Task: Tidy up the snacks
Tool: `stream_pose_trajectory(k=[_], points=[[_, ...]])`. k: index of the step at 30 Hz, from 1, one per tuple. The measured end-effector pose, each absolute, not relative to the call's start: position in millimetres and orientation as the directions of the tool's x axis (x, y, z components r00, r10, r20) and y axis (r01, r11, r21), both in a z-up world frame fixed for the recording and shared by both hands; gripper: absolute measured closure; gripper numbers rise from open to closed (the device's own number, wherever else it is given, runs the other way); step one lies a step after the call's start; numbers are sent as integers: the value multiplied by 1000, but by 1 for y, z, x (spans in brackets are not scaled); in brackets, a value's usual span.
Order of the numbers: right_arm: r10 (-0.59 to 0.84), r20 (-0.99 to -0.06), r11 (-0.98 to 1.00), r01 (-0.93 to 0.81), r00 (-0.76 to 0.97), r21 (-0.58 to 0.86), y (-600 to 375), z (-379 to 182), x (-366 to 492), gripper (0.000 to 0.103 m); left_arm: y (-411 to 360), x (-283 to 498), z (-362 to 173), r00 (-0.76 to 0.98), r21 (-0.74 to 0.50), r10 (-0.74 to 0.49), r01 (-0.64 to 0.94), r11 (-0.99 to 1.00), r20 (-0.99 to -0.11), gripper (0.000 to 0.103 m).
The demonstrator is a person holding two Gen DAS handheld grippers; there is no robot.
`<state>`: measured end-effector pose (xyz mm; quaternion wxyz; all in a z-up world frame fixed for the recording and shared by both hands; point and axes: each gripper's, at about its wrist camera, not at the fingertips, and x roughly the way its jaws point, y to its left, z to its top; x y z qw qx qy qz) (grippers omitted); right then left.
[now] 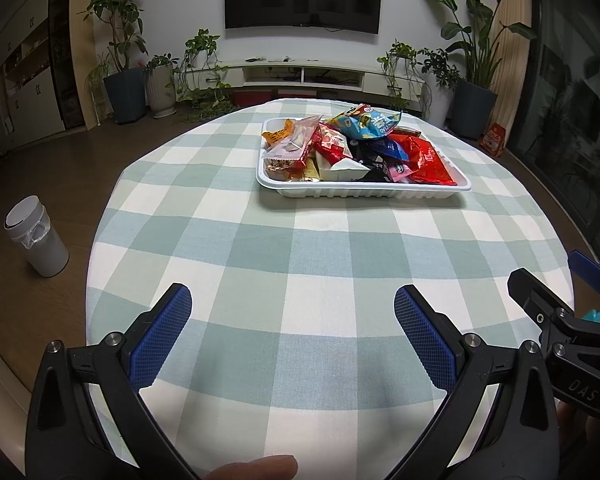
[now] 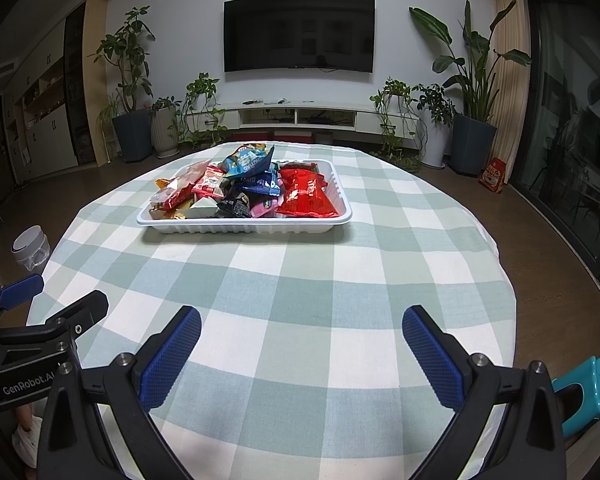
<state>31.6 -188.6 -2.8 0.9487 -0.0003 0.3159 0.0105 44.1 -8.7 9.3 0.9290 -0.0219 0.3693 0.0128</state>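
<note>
A white plastic tray [image 1: 364, 191] stands on the far half of the round table with the green-and-white checked cloth [image 1: 300, 248]. It holds a heap of several snack packets, with a blue chip bag [image 1: 370, 122] on top and a red packet [image 1: 428, 160] at the right. The tray also shows in the right wrist view [image 2: 244, 227], with the blue bag [image 2: 248, 160] and red packet [image 2: 306, 196]. My left gripper [image 1: 292, 312] is open and empty, low over the near cloth. My right gripper [image 2: 302, 332] is open and empty beside it.
A white bin [image 1: 36, 236] stands on the floor at the left. A teal stool [image 2: 588, 392] is by the table's near right edge. Potted plants, a TV and a low cabinet line the far wall. A red bag [image 2: 493, 175] sits by the glass door.
</note>
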Motion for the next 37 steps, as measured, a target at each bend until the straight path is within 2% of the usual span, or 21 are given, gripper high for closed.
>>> stream_pose_trajectory(k=[37], points=[[20, -605, 1000, -23, 796, 3, -186, -5, 29, 0, -7, 41, 8, 726, -54, -7, -41, 998, -687, 0]])
